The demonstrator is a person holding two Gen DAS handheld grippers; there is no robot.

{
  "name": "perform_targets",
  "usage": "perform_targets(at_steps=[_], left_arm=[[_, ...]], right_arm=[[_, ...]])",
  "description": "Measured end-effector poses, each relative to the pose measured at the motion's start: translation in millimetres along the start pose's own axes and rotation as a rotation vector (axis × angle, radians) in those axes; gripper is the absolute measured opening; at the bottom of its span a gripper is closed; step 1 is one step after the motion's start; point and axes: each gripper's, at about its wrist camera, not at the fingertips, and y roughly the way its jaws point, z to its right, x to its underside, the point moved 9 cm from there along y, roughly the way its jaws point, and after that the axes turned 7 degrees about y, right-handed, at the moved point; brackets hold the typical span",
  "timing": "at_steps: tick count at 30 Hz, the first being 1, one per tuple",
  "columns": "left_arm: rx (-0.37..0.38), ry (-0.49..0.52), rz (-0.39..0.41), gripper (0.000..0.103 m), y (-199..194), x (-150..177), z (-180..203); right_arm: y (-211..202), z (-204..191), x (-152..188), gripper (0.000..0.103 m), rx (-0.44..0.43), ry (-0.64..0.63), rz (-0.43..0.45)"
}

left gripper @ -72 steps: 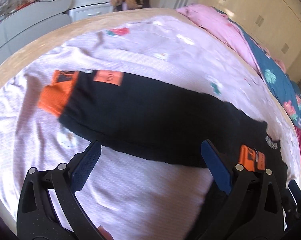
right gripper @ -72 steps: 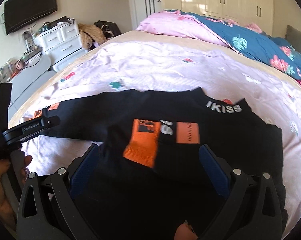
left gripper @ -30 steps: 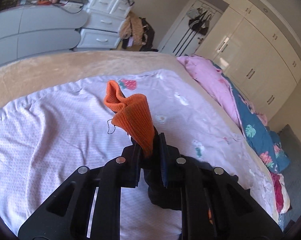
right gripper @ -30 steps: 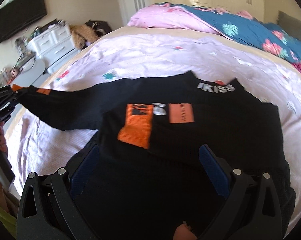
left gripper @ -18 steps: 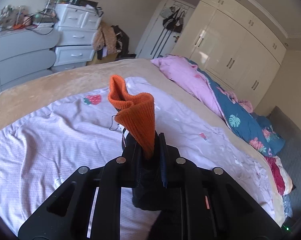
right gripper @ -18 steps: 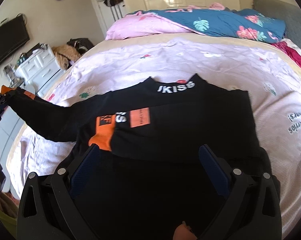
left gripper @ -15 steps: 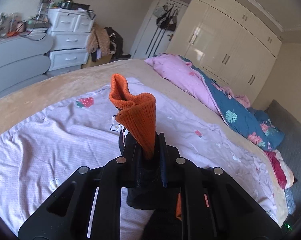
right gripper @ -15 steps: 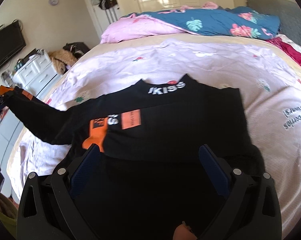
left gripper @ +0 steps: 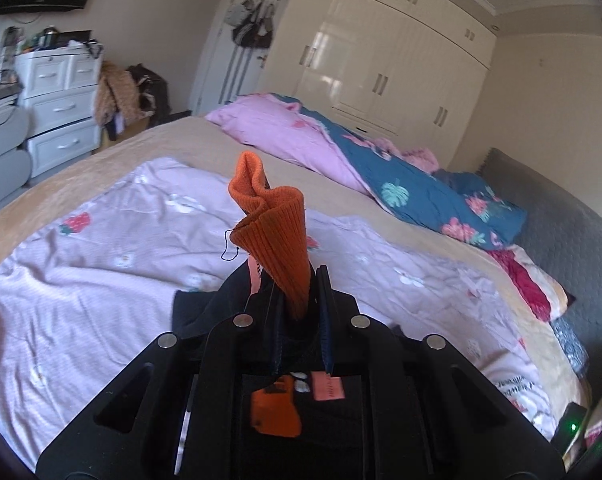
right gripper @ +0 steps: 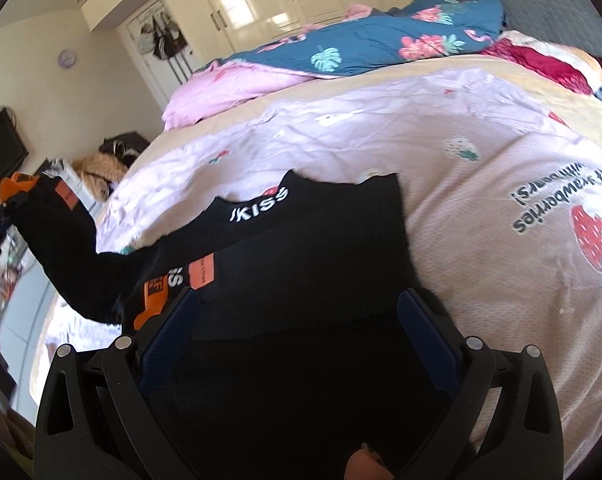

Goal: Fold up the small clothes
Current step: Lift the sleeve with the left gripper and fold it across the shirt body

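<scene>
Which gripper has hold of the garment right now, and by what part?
The left gripper is shut on the black sweater's orange ribbed cuff, sleeve lifted. The right gripper is open, holding nothing.

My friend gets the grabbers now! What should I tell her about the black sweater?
Left gripper: shut on the orange cuff of one sleeve, held up off the bed.
Right gripper: open, over the sweater, holding nothing.
The sweater lies on the bed, collar pointing away.
Done: the other sleeve already lies folded across the body, its orange cuff near the middle.
Left: probably lay the lifted sleeve across too, then fold the body up.
</scene>
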Motion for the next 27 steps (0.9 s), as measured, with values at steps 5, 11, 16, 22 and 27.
perform_targets(at_steps=[5, 11, 16, 22, 27], left_arm=[[0.087, 0.066, -0.041, 0.008, 13, 21, 48], [0.165, 0.118, -0.132, 0.008, 35, 59, 85], [0.201, 0.149, -0.233, 0.008, 57, 99, 100], [0.263, 0.21, -0.333, 0.008, 70, 143, 123], [0.331, 0.241, -0.4, 0.008, 73, 174, 141]], right_arm=[[-11, 23, -9, 0.099, 0.019, 0.048, 0.026], [-21, 46, -17, 0.099, 0.04, 0.101, 0.049], [-26, 61, -18, 0.099, 0.06, 0.144, 0.058], [-25, 77, -17, 0.099, 0.077, 0.202, 0.054], [-22, 83, -14, 0.099, 0.104, 0.225, 0.045]])
